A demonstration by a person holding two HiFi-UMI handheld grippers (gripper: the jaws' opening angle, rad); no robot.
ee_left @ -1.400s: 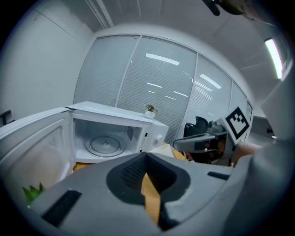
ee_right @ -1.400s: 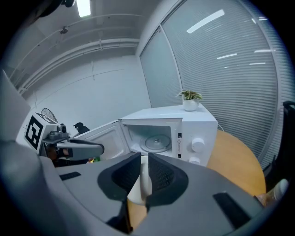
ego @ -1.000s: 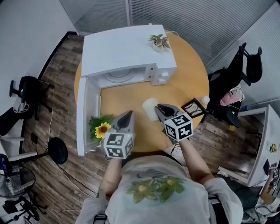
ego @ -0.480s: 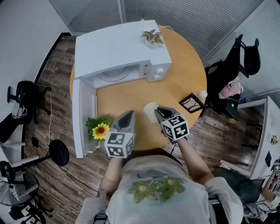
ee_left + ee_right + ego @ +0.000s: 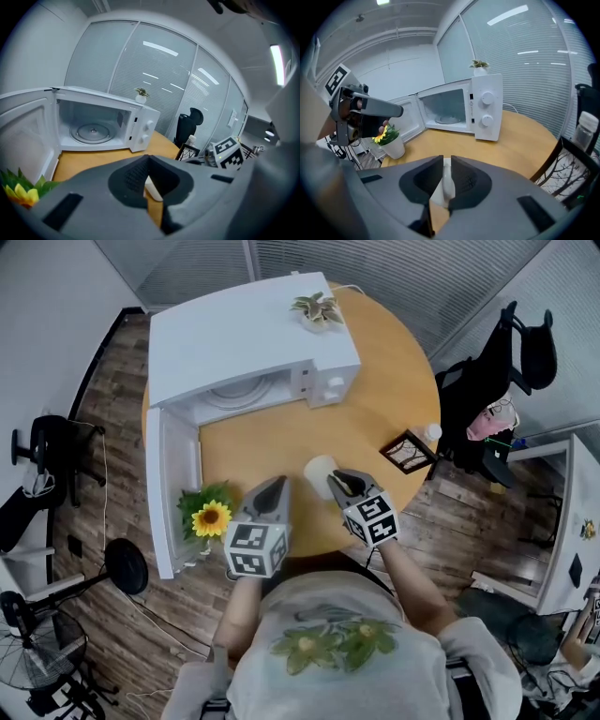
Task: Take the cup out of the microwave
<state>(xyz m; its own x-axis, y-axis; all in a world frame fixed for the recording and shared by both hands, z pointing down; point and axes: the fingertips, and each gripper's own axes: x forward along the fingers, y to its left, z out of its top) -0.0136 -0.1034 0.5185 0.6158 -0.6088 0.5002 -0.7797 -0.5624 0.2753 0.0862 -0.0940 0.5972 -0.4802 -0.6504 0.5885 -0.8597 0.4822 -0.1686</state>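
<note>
right gripper (image 5: 443,161): fingers pinch cup (image 5: 320,471) wall (grip seen only in its own view) | left gripper (image 5: 148,158): fingers closed, empty

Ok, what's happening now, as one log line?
right gripper: shut on rim of white cup | cup: out, over round wooden table | left gripper: shut, empty | white microwave: door open, empty

White microwave (image 5: 246,345) with its door (image 5: 172,486) swung open on a round wooden table (image 5: 375,399), small potted plant (image 5: 317,307) on top, white cup (image 5: 319,471) at the right gripper (image 5: 340,483), left gripper (image 5: 271,492) alongside, sunflower pot (image 5: 209,517) near the door
</note>
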